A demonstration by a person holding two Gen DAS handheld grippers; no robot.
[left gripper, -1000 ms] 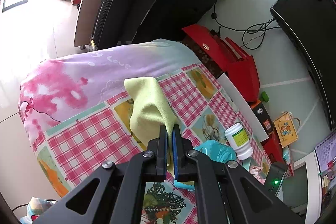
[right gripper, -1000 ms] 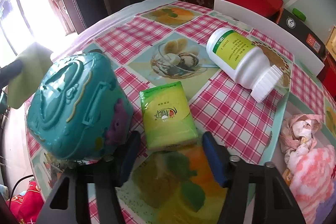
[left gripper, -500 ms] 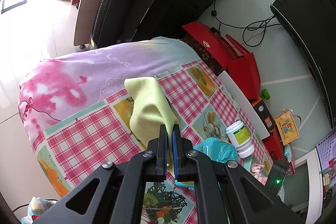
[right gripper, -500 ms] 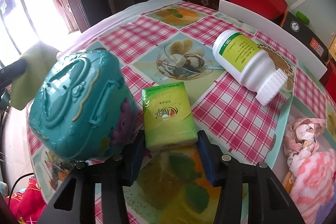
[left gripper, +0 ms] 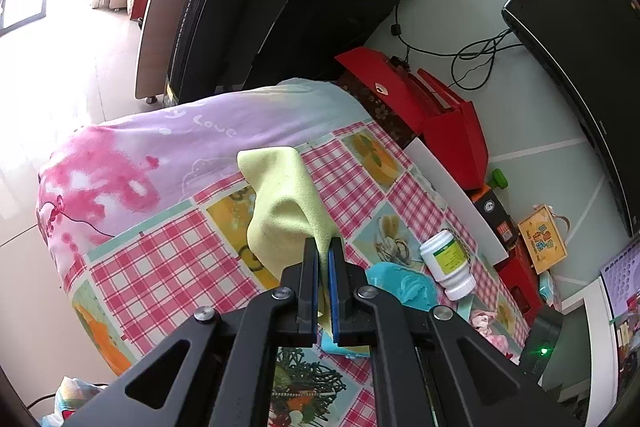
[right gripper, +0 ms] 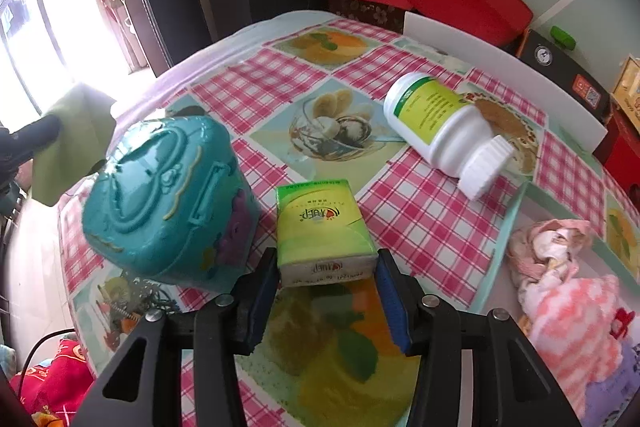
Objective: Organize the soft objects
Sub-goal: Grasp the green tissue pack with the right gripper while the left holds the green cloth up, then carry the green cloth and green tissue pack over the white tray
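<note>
The right gripper, its jaws having just been closing, is pinching the green tissue pack lying at its twelve o'clock.

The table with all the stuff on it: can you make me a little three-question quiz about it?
1. True or false: the white bottle stands upright.
2. What does the left gripper hold: A) yellow cloth B) teal box C) bottle?
3. Fill in: the right gripper is closed on the green ____.

Key: 1 false, it lies on its side. 2 A. 3 tissue pack.
</note>
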